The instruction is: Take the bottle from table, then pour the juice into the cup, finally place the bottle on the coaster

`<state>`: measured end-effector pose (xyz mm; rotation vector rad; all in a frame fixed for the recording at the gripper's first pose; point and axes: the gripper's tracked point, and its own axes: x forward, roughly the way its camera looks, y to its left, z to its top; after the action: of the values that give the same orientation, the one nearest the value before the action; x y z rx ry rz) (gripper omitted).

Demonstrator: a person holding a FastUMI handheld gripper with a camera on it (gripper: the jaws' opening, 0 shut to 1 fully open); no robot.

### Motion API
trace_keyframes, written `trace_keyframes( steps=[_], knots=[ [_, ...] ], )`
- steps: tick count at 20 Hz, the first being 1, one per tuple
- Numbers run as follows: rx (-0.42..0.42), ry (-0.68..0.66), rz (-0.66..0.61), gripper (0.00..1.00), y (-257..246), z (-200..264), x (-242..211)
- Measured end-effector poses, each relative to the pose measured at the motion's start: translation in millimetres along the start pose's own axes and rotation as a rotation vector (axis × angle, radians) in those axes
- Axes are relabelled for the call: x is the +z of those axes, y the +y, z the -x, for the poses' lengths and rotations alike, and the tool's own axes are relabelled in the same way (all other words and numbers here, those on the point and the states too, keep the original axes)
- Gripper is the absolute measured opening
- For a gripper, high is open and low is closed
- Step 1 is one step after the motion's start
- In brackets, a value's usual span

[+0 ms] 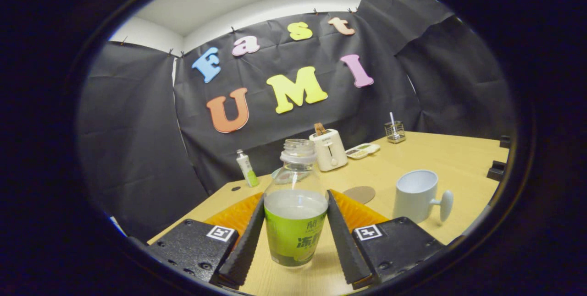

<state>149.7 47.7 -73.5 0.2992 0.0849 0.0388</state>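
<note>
Bottle (296,204) of pale juice stands upright and uncapped on the surface (454,158) directly between the fingers of the gripper (295,241), which flank its labelled body closely though contact cannot be told, with the cup (416,195) and coaster (359,194) beyond, toward the right.

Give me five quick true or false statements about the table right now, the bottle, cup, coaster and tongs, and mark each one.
1. The bottle stands upright between the fingers of the tongs. True.
2. The bottle has its cap on. False: its mouth is open.
3. The cup lies tipped on its side. False: it stands upright, handle pointing away from the bottle.
4. The bottle rests on the coaster. False: the coaster lies bare beyond the tongs.
5. A toaster stands beyond the bottle, near the wall. True.
</note>
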Motion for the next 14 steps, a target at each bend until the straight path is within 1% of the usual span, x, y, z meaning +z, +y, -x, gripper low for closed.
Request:
trace_keyframes(
  steps=[1, 5, 7, 9, 12, 14],
  knots=[
    [-0.020, 0.009, -0.008, 0.81, -12, 1, 2],
    [-0.019, 0.045, -0.077, 0.81, -25, 1, 12],
    [-0.014, 0.062, -0.087, 0.80, -20, 3, 15],
    [0.011, 0.081, -0.115, 0.80, -15, 6, 19],
    [0.070, 0.126, -0.239, 0.81, -4, 4, 17],
    [0.102, 0.123, -0.333, 0.80, 3, 3, 24]
  ],
)
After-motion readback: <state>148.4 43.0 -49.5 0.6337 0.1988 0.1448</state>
